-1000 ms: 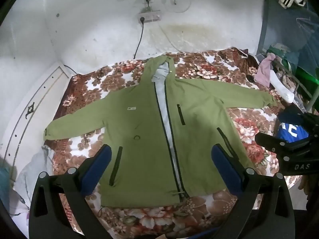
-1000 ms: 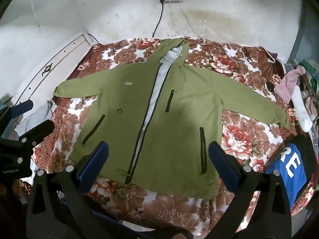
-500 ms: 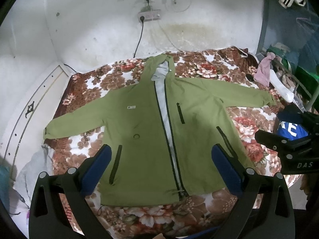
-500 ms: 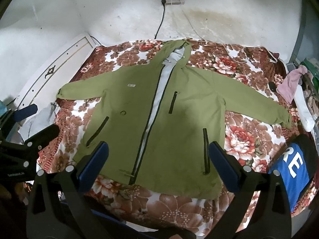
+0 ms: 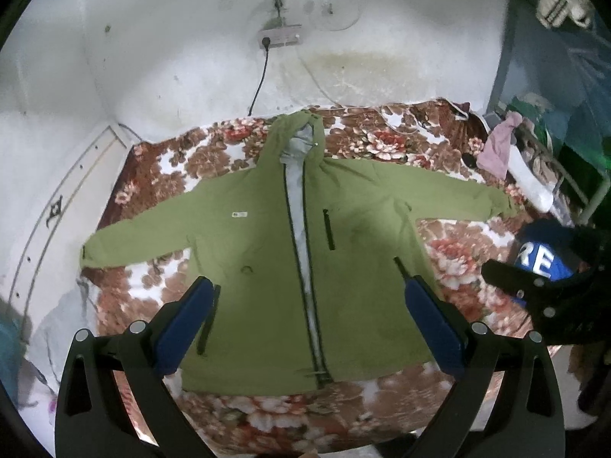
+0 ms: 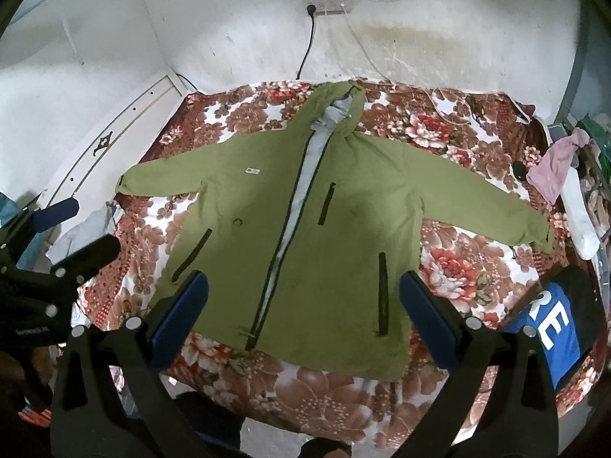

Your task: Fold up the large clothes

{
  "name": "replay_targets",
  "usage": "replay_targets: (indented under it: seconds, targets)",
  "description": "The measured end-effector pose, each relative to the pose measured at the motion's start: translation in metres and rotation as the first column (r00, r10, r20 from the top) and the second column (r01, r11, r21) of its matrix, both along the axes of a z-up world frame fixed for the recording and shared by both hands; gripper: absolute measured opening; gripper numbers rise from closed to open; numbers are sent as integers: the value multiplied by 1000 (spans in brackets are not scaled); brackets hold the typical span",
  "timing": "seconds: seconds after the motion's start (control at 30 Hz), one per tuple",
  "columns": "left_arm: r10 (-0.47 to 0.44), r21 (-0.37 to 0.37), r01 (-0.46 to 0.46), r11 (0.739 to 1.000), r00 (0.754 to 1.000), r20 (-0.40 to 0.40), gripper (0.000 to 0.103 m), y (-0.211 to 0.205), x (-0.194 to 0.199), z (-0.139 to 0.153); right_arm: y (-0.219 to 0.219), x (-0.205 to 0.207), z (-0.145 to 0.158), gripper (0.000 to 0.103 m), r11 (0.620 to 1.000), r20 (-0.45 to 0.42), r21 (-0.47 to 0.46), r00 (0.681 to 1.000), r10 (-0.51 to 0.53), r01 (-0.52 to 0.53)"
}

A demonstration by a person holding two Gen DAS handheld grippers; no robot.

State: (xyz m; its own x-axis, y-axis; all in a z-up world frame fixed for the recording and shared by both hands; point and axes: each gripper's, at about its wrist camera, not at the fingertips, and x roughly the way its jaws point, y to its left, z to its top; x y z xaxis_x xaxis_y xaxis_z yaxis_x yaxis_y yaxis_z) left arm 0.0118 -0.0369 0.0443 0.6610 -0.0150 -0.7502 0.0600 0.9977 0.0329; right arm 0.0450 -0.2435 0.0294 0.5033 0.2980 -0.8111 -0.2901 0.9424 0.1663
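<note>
Covering most of the room's floor space, a bed with a floral blanket (image 5: 385,145) in brown, red and white runs up against a stained white wall (image 5: 382,61). Spread flat on the middle of the blanket lies a green hooded jacket (image 5: 267,267), front side up. Its long axis runs from the hem at the near edge of the bed to the hood (image 6: 336,103) at the far edge under the wall; both sleeves stretch out sideways toward the left and right edges. The front is partly unzipped, showing a pale grey lining (image 5: 298,206) along the opening.

At the bed's right near corner sits a blue cloth with white letters (image 6: 553,328); a pink cloth (image 6: 557,168) hangs beyond the right edge. A power strip (image 5: 280,36) is fixed on the wall with a black cord dropping behind the bed.

Compared with a second ago, the jacket lies just as it did; both views have drawn slightly back and up, so more wall shows and the jacket looks a little smaller.

The left gripper (image 5: 305,297) hovers over the hem, fingers spread wide, holding and touching nothing. The right gripper (image 6: 301,294) likewise hangs above the lower front with fingers wide apart and empty.
</note>
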Motion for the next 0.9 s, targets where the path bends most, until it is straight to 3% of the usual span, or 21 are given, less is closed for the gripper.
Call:
replay_targets:
  seconds: [0.27, 0.67, 0.73, 0.8, 0.9]
  targets:
    - [23, -9, -23, 1000, 998, -60, 98, -2, 40, -14, -11, 40, -13, 98, 1000, -47, -1, 998, -30, 30]
    - [-152, -5, 153, 988, 981, -117, 98, 41, 154, -55, 40, 131, -29, 98, 983, -90, -15, 979, -184, 183]
    - [-192, -40, 189, 981, 973, -131, 98, 47, 177, -59, 43, 154, -31, 98, 979, -94, -8, 974, -205, 205]
    - [-232, -128, 214, 968, 962, -146, 98, 57, 210, -64, 46, 176, -34, 98, 976, -95, -16, 971, -217, 217]
    - [-215, -148, 196, 969, 968, -129, 98, 64, 253, -68, 53, 221, -38, 98, 976, -74, -49, 974, -214, 211]
